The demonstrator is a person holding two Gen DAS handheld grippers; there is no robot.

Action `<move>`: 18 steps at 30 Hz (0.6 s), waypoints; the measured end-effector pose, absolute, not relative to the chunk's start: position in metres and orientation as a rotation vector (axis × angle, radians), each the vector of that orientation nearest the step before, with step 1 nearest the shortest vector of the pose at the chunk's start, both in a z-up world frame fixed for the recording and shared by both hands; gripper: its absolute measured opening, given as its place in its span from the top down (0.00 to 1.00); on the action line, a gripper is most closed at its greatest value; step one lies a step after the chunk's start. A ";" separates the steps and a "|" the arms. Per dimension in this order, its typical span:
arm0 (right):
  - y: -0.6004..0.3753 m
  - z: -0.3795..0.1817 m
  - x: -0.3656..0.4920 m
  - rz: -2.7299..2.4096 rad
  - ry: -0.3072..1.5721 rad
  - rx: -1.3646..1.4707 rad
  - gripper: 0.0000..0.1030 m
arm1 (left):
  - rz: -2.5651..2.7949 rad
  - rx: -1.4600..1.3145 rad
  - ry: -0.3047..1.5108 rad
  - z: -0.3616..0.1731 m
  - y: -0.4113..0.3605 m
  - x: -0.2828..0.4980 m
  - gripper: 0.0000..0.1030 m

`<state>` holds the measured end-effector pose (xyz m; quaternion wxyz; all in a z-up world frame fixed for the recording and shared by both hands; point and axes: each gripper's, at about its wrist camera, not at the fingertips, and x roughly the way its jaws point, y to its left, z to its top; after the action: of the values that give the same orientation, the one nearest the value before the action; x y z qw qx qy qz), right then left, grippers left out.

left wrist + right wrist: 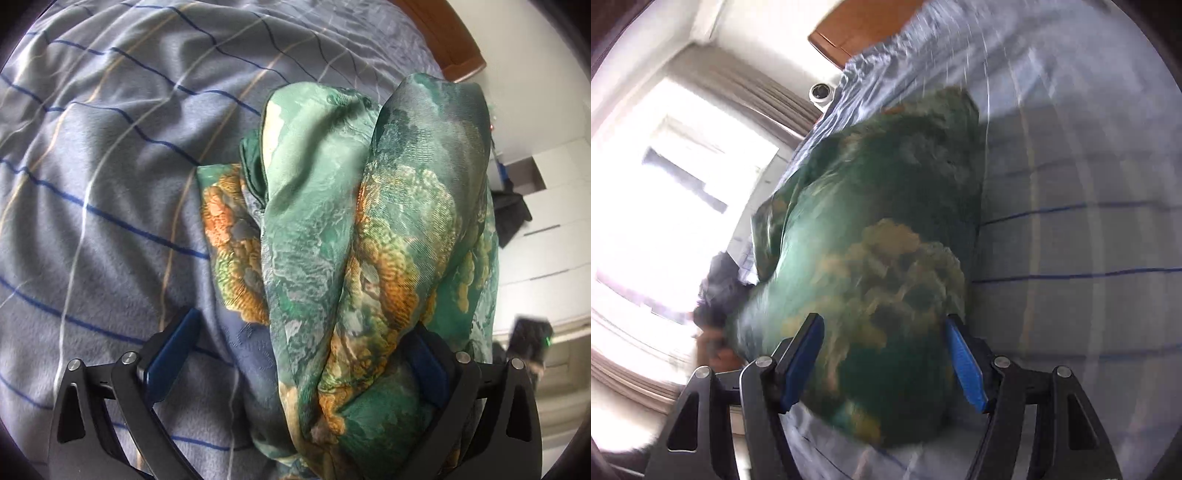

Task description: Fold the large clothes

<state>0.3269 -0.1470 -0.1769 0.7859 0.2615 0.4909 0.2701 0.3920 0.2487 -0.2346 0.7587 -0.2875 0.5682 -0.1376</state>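
Note:
A large green silky garment (354, 229) with an orange and yellow print lies bunched in thick folds on the bed. My left gripper (299, 354) is open, its blue-padded jaws wide apart with the bundle running between them and draped over the right finger (428, 365). In the right wrist view the same garment (871, 240) is blurred and fills the middle. My right gripper (886, 350) is open, jaws spread on either side of the cloth, with no grip visible.
The bed is covered by a grey blanket (110, 177) with blue and beige stripes (1071, 221). A wooden headboard (443, 33) is at the far end. A bright window with curtains (665, 184) is left of the right gripper. White cabinets (554, 221) stand beside the bed.

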 end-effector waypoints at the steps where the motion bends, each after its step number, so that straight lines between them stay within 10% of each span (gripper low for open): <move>1: -0.145 -0.183 0.337 0.587 1.067 0.572 0.21 | -0.309 -0.626 1.237 -0.239 0.248 0.397 0.00; 8: -0.131 -0.228 0.394 0.683 1.175 0.704 0.09 | -0.331 -0.627 1.239 -0.240 0.245 0.403 0.02; 10: -0.117 -0.213 0.388 0.650 1.166 0.565 0.20 | -0.342 -0.607 1.226 -0.228 0.236 0.400 0.36; 18: -0.053 -0.133 0.317 0.557 0.877 -0.003 0.41 | -0.264 -0.305 1.143 -0.152 0.188 0.366 0.54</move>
<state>0.3167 -0.0535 -0.1327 0.8681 -0.0015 0.4190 0.2660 0.3661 0.1878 -0.1524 0.8219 -0.1433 0.5372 -0.1239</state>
